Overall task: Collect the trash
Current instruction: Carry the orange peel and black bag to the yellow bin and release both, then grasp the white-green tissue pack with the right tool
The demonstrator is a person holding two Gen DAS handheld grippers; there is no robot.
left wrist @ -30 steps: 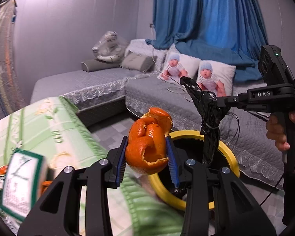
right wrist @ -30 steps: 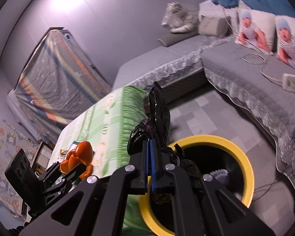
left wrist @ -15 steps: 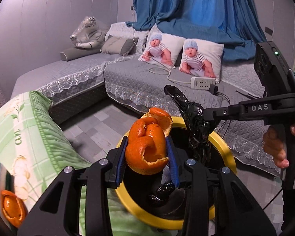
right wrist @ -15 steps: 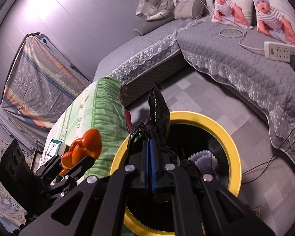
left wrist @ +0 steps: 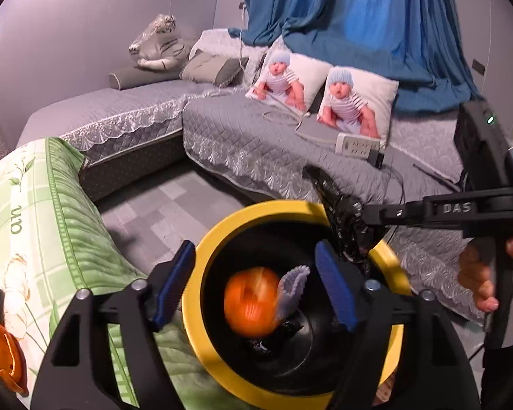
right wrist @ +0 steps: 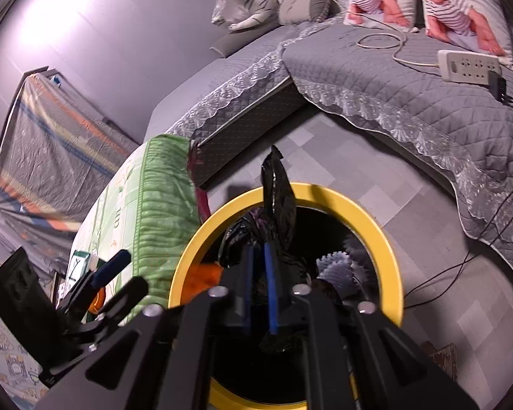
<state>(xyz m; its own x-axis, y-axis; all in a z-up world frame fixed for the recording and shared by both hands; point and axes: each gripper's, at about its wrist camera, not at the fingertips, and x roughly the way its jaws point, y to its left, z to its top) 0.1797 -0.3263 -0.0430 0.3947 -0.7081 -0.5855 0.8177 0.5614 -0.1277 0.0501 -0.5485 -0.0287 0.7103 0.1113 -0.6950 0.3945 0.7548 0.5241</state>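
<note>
My left gripper hangs over the yellow-rimmed black bin with its jaws opening. The orange peel is free of the pads and falls, blurred, into the bin beside a white paper cup liner. My right gripper is over the same bin. Its jaws are opening a little, but the crumpled black plastic bag still stands between the blue pads. In the left wrist view the right gripper and the bag are above the rim's far right side.
A table under a green cloth meets the bin on the left, with another orange peel and a white-green box on it. A grey sofa with a power strip stands behind. Cables trail over the floor.
The left jaws have spread wide and the orange peel has dropped from them into the bin. Both grippers have come down closer over the bin. The right pads have parted slightly.
</note>
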